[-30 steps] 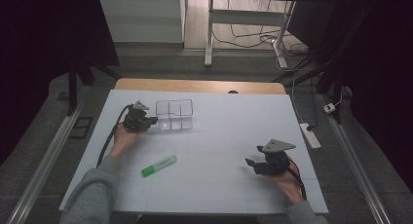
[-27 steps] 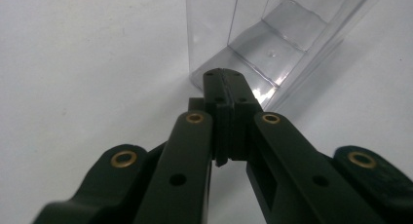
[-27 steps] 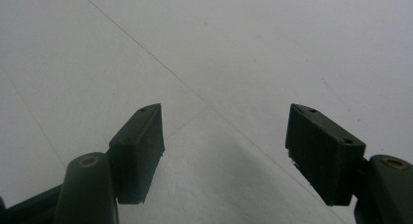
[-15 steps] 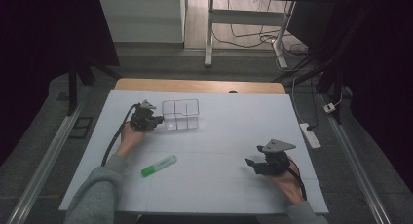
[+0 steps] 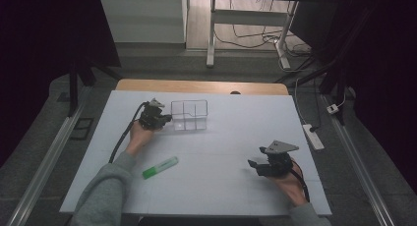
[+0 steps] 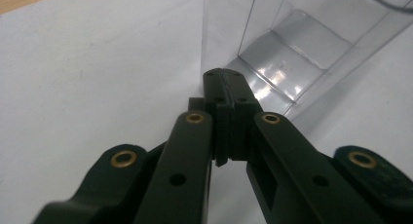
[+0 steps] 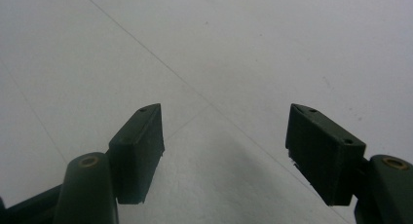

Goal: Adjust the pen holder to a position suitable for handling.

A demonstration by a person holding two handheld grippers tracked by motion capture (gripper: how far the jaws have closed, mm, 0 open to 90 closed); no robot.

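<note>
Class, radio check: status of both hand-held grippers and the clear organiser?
Left hand-held gripper shut, empty, at the clear organiser side wall. Right hand-held gripper open, empty. Green highlighter lies apart.

My left gripper (image 5: 167, 119), jaws pressed together, has slid right across the table, pushing the clear plastic organizer (image 5: 189, 115) slightly rightward.

My black plastic left gripper (image 6: 225, 80) has brass-ringed pivots and a trailing black cable (image 5: 124, 136); my sleeves (image 5: 105, 191) are grey.
</note>
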